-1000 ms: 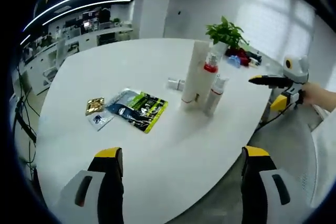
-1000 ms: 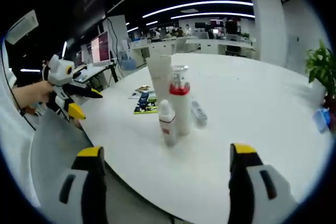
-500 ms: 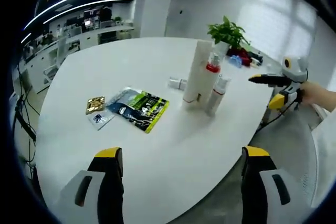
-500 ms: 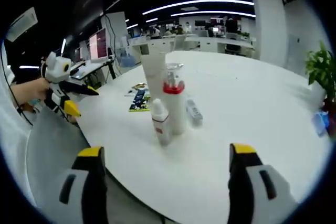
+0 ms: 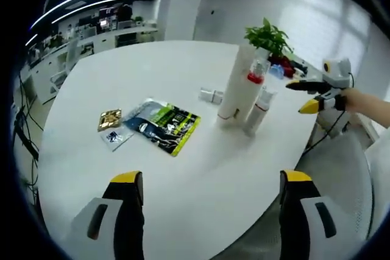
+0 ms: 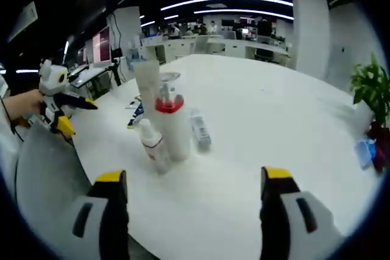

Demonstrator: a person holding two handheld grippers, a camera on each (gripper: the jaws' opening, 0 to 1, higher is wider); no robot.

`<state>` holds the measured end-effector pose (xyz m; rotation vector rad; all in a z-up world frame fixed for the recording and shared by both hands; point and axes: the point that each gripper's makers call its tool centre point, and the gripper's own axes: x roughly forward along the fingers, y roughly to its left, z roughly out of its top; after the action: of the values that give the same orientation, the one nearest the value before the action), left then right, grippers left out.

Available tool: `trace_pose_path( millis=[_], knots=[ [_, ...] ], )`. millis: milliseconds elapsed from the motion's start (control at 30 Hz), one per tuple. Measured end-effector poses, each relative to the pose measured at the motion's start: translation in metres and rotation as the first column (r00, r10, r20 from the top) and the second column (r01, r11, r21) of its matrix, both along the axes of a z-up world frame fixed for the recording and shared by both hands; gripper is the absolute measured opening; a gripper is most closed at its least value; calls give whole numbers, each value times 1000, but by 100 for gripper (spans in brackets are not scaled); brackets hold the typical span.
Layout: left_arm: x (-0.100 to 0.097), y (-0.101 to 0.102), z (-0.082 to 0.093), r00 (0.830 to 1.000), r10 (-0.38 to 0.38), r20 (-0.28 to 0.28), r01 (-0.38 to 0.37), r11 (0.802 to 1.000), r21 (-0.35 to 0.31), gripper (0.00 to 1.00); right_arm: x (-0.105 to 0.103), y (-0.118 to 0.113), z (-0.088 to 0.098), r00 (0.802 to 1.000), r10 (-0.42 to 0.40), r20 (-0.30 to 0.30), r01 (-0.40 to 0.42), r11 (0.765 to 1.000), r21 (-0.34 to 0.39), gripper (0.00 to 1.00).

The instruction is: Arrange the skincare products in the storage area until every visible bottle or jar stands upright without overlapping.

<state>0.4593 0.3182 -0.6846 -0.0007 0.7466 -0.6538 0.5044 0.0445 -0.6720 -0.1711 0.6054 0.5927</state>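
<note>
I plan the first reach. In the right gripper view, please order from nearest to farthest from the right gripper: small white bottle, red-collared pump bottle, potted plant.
1. small white bottle, front of the cluster, left of centre.
2. red-collared pump bottle, directly behind it, upright.
3. potted plant, far right on the table.

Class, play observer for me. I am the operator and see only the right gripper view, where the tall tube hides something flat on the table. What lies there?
Observer: The left gripper view shows a green and black packet lying flat, apart from the tall tube.
Operator: Anything else near it?
Observer: A small gold packet and a pale sachet lie on its side away from the tube.
Operator: Is the left gripper holding anything?
Observer: No. The left gripper has its jaws apart with nothing between them.
</note>
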Motion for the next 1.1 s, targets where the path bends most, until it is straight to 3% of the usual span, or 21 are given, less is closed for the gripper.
trace_pose_path(
  millis=[467,900,1100],
  knots=[
    [9,4,-13,999,17,-41,-17,1000,-3,88,54,-10,-19,1000,18,-8,-19,997,-79,67],
    [23,10,-21,997,49,-58,-49,999,-4,86,93,10,-41,992,117,-38,-120,986,-116,51],
    [31,11,-26,996,59,-64,-59,998,-8,85,113,21,-48,987,152,-47,-156,984,-88,46]
  ],
)
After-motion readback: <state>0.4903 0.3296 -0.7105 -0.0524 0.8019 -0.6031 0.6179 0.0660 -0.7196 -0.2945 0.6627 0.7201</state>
